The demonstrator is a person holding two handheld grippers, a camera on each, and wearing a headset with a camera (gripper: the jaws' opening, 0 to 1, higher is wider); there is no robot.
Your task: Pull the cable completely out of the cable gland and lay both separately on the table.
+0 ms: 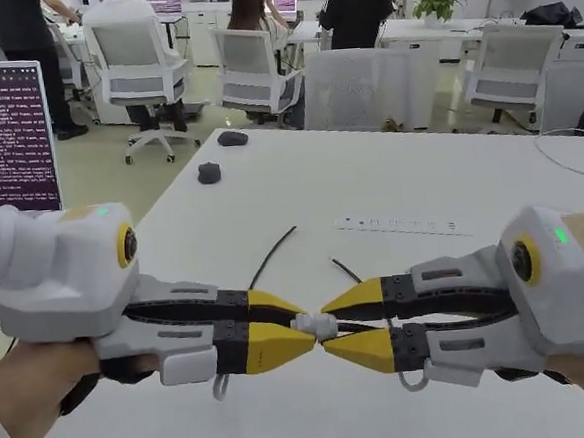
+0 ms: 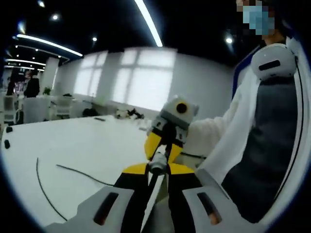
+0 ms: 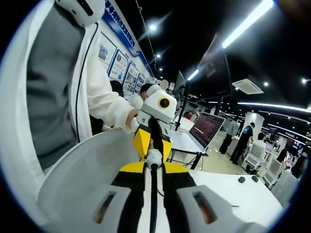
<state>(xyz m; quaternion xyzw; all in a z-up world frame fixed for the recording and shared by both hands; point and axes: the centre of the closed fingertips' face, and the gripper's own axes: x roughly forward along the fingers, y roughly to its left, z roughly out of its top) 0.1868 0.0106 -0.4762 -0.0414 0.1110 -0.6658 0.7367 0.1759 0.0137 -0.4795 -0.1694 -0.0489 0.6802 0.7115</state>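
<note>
1. I count one small pale-grey plastic cable gland (image 1: pixel 316 327). It is held over the white counter (image 1: pixel 449 168) at 6 o'clock in my head view, with its long axis lying along the 9-to-3 line.
2. My left gripper (image 1: pixel 302 328) reaches in from 9 o'clock, and its yellow fingers are clenched on the cable gland.
3. My right gripper (image 1: pixel 332 326) reaches in from 3 o'clock, tip to tip with the left one. Its fingers are clamped on one thin black cable (image 3: pixel 153 194) just beside the cable gland. The cable leaves the gland toward 3 o'clock and runs straight back between those fingers.
4. Two black strands lie on the counter behind the grippers. The longer strand (image 1: pixel 275 255) slants toward 1 o'clock and the shorter strand (image 1: pixel 346 270) slants toward 11 o'clock. I cannot tell whether they belong to the same cable.
5. Farther back on the counter are two dark computer mice, one (image 1: pixel 209 173) nearer and one (image 1: pixel 231 138) beyond it. One long white power strip (image 1: pixel 403 226) lies at about 1 o'clock.
</note>
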